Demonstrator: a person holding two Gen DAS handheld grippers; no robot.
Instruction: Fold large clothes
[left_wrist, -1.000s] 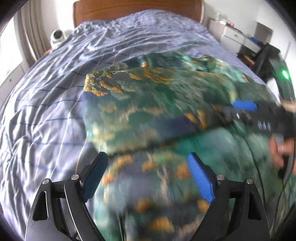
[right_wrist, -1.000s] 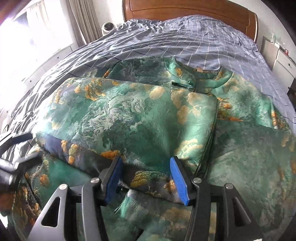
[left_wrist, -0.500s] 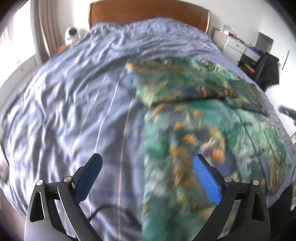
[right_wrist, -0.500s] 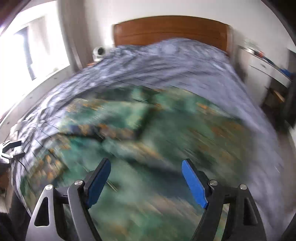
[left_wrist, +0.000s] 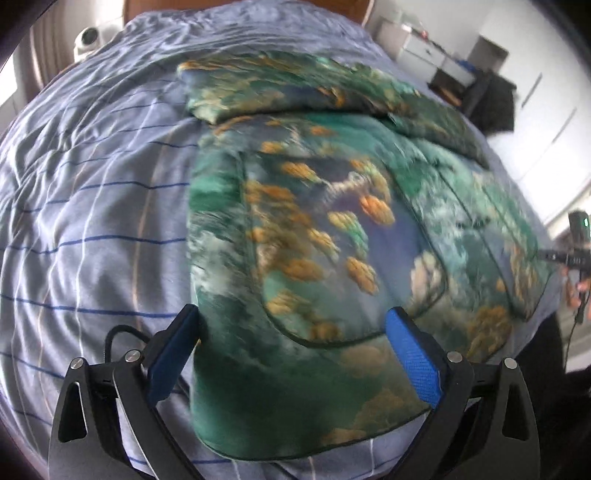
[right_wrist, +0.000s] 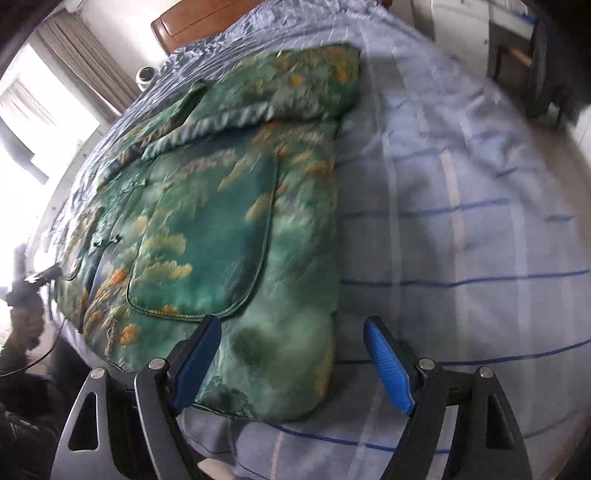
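A green padded jacket (left_wrist: 332, 236) with orange and cream cloud patterns lies flat on the blue striped bed sheet (left_wrist: 92, 221). Its sleeves (left_wrist: 280, 85) are folded across the upper body. My left gripper (left_wrist: 291, 315) is open above the jacket's near left hem corner, and no fabric is pinched between its blue pads. My right gripper (right_wrist: 291, 325) is open over the near right hem corner (right_wrist: 280, 376), with one pad over the cloth and the other over the sheet (right_wrist: 461, 229). Each gripper appears small at the edge of the other's view: right gripper (left_wrist: 576, 254), left gripper (right_wrist: 40, 277).
A wooden headboard (right_wrist: 192, 26) stands at the far end of the bed. A white round device (left_wrist: 86, 37) sits beside it near the curtains (right_wrist: 92, 70). White drawers (left_wrist: 428, 51) and a dark chair (left_wrist: 491, 99) stand to the bed's right. A cable (left_wrist: 118, 332) trails by my left gripper.
Both grippers have drawn back from the folded sleeves to the hem end, left one to the left corner, right one to the right corner. The right jaws have widened.
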